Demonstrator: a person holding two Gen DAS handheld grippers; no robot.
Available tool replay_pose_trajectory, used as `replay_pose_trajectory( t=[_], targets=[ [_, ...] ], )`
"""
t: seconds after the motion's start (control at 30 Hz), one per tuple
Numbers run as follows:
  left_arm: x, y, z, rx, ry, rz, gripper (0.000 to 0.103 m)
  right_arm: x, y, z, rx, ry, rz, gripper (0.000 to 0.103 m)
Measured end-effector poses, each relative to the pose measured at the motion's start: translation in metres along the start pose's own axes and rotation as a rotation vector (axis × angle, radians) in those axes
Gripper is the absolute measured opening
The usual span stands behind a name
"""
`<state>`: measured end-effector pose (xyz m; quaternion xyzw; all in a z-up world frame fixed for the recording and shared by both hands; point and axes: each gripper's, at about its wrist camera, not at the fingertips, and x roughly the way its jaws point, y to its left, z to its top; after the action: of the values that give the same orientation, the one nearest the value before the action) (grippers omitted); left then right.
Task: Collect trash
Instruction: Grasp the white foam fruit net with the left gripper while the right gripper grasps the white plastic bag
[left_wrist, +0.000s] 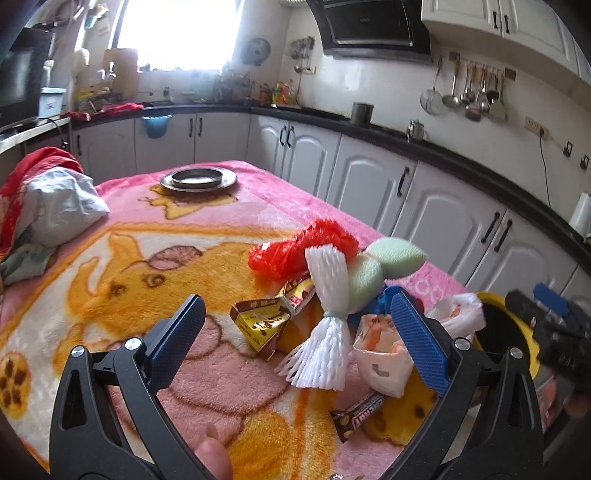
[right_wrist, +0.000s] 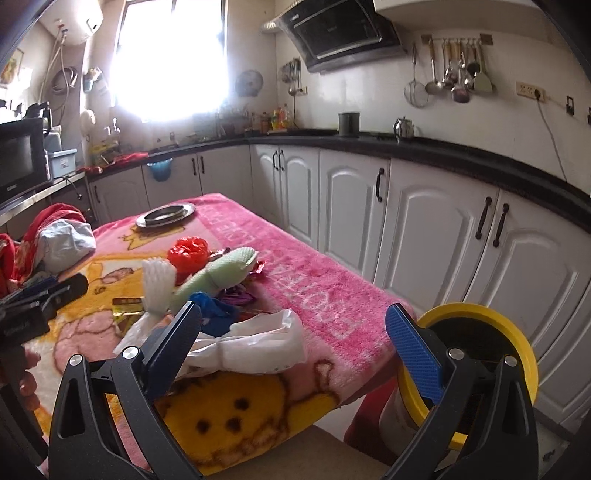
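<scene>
From the left wrist, my left hand-held gripper hangs with its jaws wide apart and empty, just above the white foam net in the trash pile on the blanket-covered counter. A brown wrapper, a white plastic bag and a candy bar wrapper lie close around it. I would drop straight down and pinch the net at its tied waist — one piece only.

From the right wrist, my right hand-held gripper is also spread and empty, over the white plastic bag at the counter's edge. The yellow-rimmed bin stands just beside that corner — a short carry, I judge.
</scene>
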<state>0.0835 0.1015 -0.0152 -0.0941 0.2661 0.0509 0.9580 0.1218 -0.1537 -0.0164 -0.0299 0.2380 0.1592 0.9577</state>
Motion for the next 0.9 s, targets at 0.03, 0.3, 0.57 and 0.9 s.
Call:
replay_pose_trajectory(
  t=[0.03, 0.3, 0.57, 0.9],
  targets=[
    [0.004, 0.0, -0.001, 0.006, 0.008, -0.009, 0.092, 0.006, -0.002, 0.001, 0.002, 0.012, 0.003, 0.092],
    [0.035, 0.003, -0.015, 0.001, 0.108, -0.074, 0.081, 0.045, -0.008, 0.002, 0.016, 0.14, 0.046, 0.065],
    [0.051, 0.006, -0.029, -0.012, 0.199, -0.145, 0.063, 0.07, -0.01, 0.002, 0.048, 0.231, 0.113, 0.036],
    [0.065, 0.007, -0.041, -0.039, 0.288, -0.194, 0.029, 0.068, -0.011, -0.001, 0.044, 0.242, 0.132, 0.012]
  ],
)
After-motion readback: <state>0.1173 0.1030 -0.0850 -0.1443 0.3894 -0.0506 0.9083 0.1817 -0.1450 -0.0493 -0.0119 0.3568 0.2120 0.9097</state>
